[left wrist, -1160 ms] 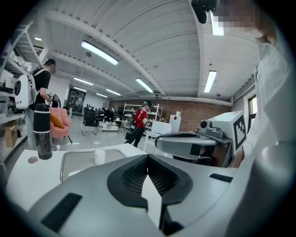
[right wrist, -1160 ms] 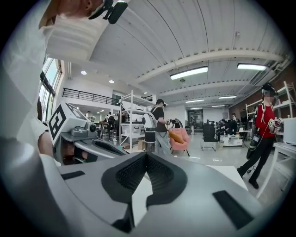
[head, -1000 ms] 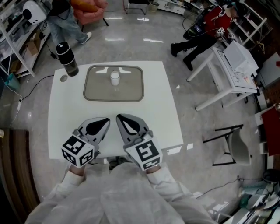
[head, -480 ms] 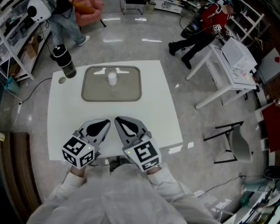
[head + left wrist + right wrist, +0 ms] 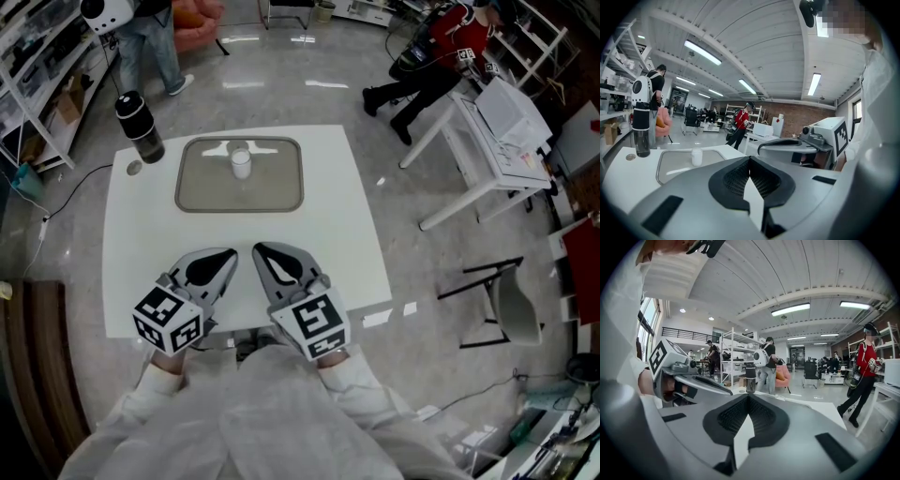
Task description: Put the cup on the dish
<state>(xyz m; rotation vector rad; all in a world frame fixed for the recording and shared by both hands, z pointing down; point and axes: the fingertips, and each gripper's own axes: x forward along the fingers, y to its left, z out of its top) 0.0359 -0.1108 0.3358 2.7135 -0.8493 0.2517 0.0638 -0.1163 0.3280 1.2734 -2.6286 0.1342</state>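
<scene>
- At the near edge of the table (image 5: 328,234), the left hand-held gripper (image 5: 228,255) and the right hand-held gripper (image 5: 260,249) lie side by side. Their tips point toward the far edge, near each other but not touching. This reads as a rest pose rather than a reach.
- The left hand-held gripper view shows its jaws pressed together at the tips, with nothing caught between them.
- The right hand-held gripper view shows the same: jaws pressed together and empty.
- The middle of the table between the grippers and the dish carries nothing.
- The dish (image 5: 281,192), a shallow grey rectangle with rounded corners, sits toward the far edge, roughly centred.
- The small white cup (image 5: 242,163) stands upright inside the dish, close to its far rim and well apart from both grippers. Judged from this, the placing looks already done, which would explain why both grippers are idle.
- At the far left corner stands a black bottle (image 5: 139,126), with a small round disc (image 5: 135,168) just beside it. Both are outside the dish.
</scene>
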